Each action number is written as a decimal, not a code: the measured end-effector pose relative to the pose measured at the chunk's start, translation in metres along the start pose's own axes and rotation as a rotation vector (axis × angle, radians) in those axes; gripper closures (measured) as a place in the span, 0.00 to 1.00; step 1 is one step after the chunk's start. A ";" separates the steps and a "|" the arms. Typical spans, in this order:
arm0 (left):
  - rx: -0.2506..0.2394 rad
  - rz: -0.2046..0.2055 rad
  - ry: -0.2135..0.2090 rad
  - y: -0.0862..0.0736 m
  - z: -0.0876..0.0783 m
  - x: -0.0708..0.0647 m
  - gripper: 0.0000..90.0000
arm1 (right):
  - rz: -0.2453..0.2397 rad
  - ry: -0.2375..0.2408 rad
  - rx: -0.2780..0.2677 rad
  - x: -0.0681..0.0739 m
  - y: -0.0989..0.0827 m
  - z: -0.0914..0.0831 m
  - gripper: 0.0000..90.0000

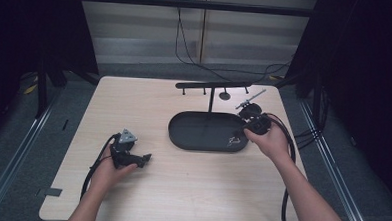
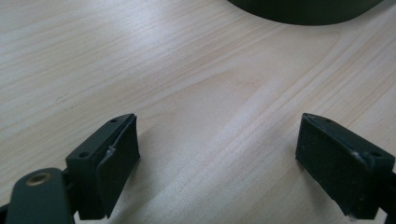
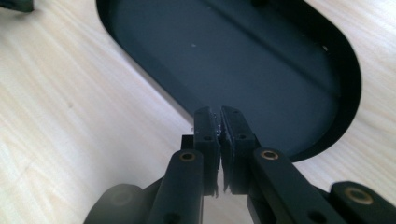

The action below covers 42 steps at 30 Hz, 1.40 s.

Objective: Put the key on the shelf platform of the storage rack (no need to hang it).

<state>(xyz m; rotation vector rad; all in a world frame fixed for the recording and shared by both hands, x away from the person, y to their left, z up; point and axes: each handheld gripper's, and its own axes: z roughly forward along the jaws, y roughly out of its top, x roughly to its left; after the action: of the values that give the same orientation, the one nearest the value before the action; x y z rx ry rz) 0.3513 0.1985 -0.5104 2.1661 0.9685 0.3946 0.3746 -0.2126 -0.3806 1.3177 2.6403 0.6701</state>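
The right claw (image 3: pixel 219 122) is clenched, its two black jaws pressed together right at the near rim of the black oval tray (image 3: pixel 348 70). A thin bit of something pale may be pinched between the pads, or they may simply be worn; I cannot tell which. In the high view the right claw (image 1: pixel 256 124) sits at the tray's (image 1: pixel 175 132) right end, the hand wrapped around it.

The left claw (image 2: pixel 217 154) is released, jaws spread wide over bare wood with nothing between them. It rests low on the counter (image 1: pixel 190 190), well apart from the tray, whose edge peeks in at the top of the left gripper view.

The tray looks empty: a flat dark floor with a thin post rising from it to a black crossbar (image 1: pixel 212 85) carrying small pegs. Just behind the right hand lies a slim metal rod (image 1: pixel 250 98).

Judging from this, the work is at an early or a finished point: nothing hangs on the bar and nothing lies in the tray.
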 end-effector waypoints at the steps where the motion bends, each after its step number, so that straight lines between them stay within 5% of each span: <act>1: 0.000 0.000 0.000 0.000 0.000 0.000 0.15 | 0.000 0.000 0.000 0.000 0.000 0.000 0.96; 15: 0.000 -0.001 0.000 0.000 0.000 0.000 0.15 | 0.057 -0.048 -0.055 -0.021 0.006 0.010 0.96; 42: 0.001 0.001 0.000 0.000 0.000 0.000 0.15 | 0.079 -0.096 -0.077 -0.023 0.012 0.041 0.96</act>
<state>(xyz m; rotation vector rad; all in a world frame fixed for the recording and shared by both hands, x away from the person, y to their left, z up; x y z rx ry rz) 0.3512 0.1986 -0.5103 2.1674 0.9681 0.3943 0.4097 -0.2105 -0.4143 1.4022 2.4737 0.6929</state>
